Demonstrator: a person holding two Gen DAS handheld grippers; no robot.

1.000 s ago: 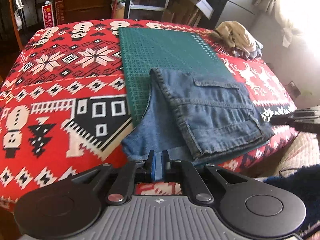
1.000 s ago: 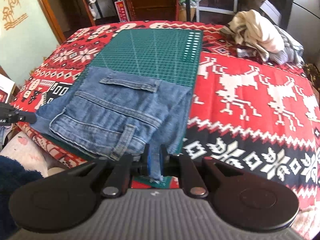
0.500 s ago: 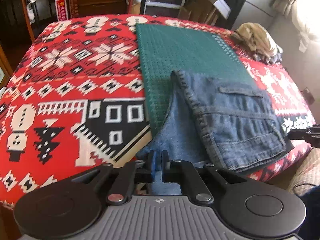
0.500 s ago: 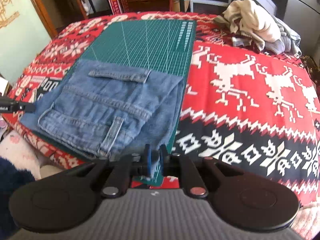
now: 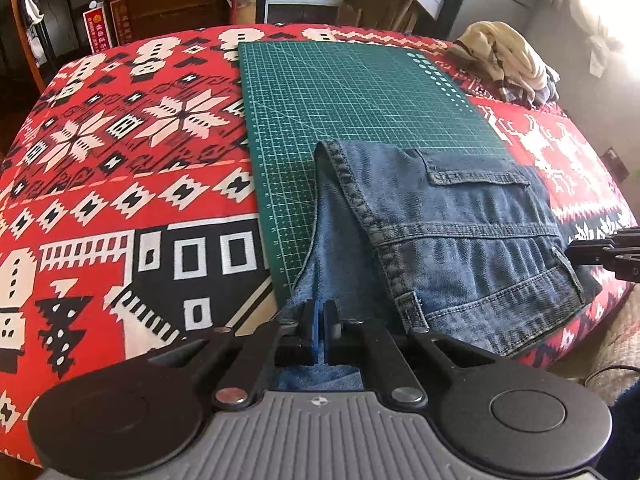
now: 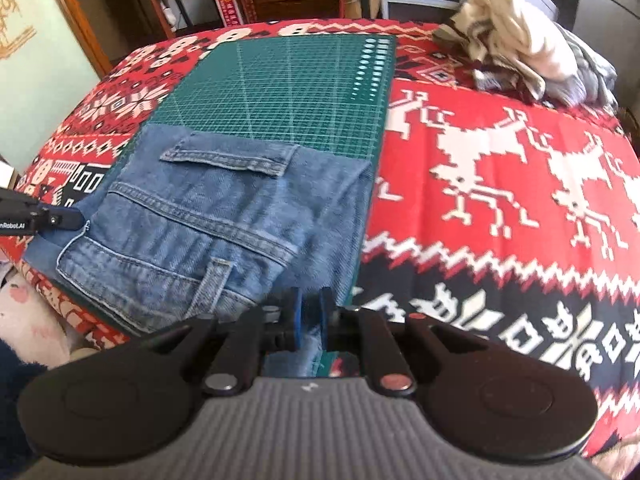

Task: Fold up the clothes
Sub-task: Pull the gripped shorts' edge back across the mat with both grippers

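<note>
At the bottom of the left view, the left tool [image 5: 320, 330] is pinching the near edge of the jeans [image 5: 448, 240], its fingers nearly pressed together on denim. In the right view, the right tool [image 6: 309, 320] is standing slightly spread, with denim lying between its fingers. One folded pair of jeans is lying mid-frame across the near end of one green mat [image 5: 352, 92] on the bed [image 5: 120, 168]. "nRobot.AI" is showing on the left tool at the right view's left edge. One clothes pile [image 6: 520, 60] is sitting upper right.

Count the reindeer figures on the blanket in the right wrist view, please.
3. One beside the mat's right edge, one in the middle, one farther right. Others may be hidden beyond the frame.
</note>
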